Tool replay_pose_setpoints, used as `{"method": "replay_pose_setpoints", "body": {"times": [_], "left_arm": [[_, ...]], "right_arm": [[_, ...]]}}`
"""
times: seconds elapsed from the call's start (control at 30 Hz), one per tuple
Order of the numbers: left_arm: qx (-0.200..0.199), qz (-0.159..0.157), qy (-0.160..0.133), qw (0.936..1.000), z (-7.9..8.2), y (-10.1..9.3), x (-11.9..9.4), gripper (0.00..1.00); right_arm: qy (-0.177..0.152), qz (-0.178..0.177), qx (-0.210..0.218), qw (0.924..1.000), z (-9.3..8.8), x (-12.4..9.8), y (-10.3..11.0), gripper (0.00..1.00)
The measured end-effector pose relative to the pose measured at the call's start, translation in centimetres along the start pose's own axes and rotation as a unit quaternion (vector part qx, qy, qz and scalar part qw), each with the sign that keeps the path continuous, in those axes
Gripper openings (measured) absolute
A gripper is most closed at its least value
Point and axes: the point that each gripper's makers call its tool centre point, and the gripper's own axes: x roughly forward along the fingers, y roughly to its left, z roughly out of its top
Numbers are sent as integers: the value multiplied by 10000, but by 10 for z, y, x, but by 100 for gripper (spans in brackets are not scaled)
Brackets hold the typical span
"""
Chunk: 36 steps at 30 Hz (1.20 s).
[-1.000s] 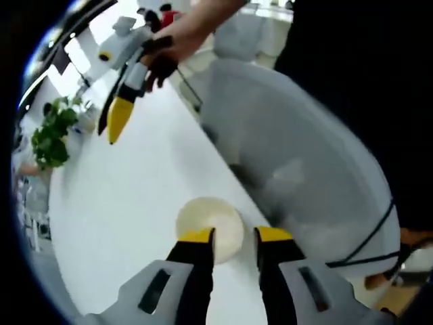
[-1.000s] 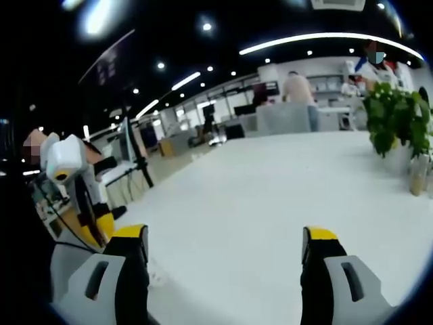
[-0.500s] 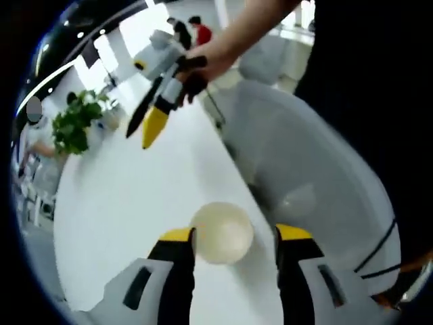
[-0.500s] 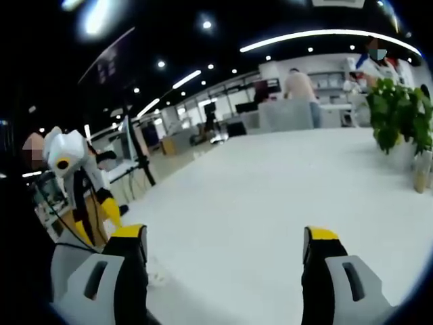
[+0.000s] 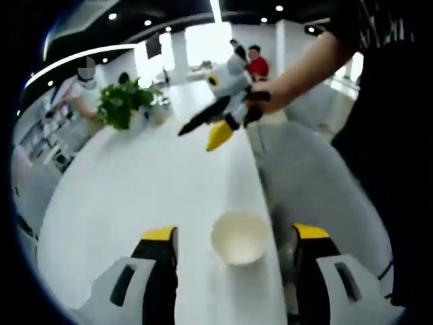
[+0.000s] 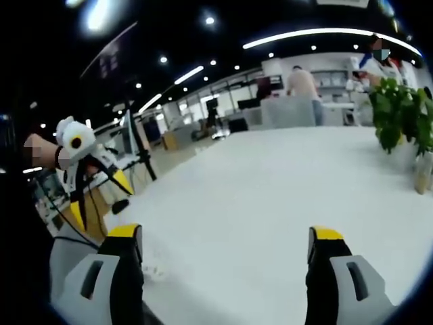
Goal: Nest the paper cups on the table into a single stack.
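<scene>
In the left gripper view, a white paper cup [image 5: 239, 237] stands upright, mouth up, close to the right-hand edge of the broad white table [image 5: 135, 189], between the spread yellow-tipped jaws of the left gripper [image 5: 235, 235] without touching either. The right gripper [image 5: 218, 128] hangs in a hand above the same edge farther along; in its own view its jaws are wide apart over bare tabletop. A green leafy potted plant [image 5: 122, 105] stands near the table's far end
</scene>
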Motion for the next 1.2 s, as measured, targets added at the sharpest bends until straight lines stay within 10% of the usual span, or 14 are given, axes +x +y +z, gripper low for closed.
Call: {"method": "replay_pose_setpoints", "body": {"times": [0.47,1.2], "left_arm": [[-249,441,-215,9985,-20,22,-18,100],[-399,358,-149,9984,-49,13,-2,100]], "right_arm": [[244,133,-327,9991,-7,1,7,100],[546,568,-633,9949,-23,1,28,98]]}}
